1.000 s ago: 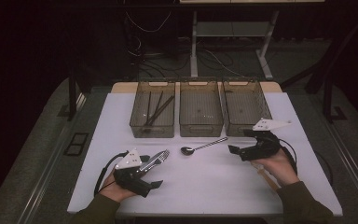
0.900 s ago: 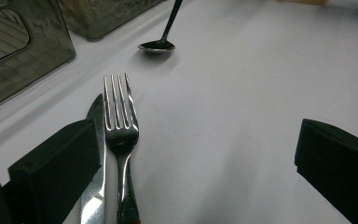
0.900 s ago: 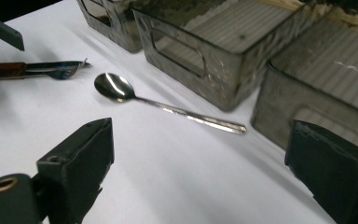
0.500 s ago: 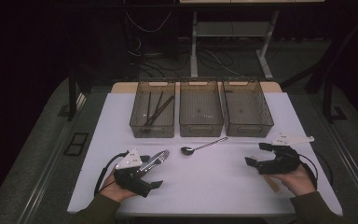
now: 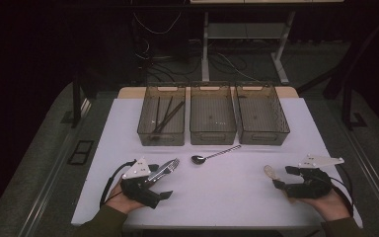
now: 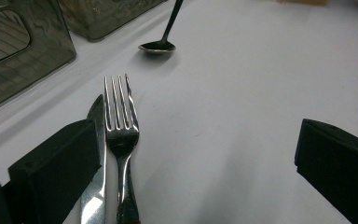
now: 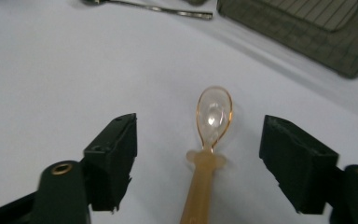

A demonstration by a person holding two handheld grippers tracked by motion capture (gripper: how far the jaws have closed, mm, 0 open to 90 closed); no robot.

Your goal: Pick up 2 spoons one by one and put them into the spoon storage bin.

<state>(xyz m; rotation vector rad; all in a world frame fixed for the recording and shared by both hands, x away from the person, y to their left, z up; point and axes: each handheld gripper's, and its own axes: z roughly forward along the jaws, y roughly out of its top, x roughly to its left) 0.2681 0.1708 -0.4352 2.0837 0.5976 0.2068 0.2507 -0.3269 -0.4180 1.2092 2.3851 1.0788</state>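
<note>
Keep narrowing the open right claw point(image 7: 198, 161), jaws just closing but not yet pressing, squarely on the handle of the amber plastic spoon point(image 7: 212, 116) lying flat on the white surface point(image 5: 227, 192) between them, staying low to avoid skidding it away.

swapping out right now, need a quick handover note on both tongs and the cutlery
Left tongs: open, resting on the table, fork and knife lying between the jaws, not gripped.
Right tongs: jaws have just been closing around the clear orange spoon, not yet pressing on it.
Metal spoon lies before the middle bin.
Done: chopsticks in left bin.
Left: sort the spoons, fork and knife.
</note>
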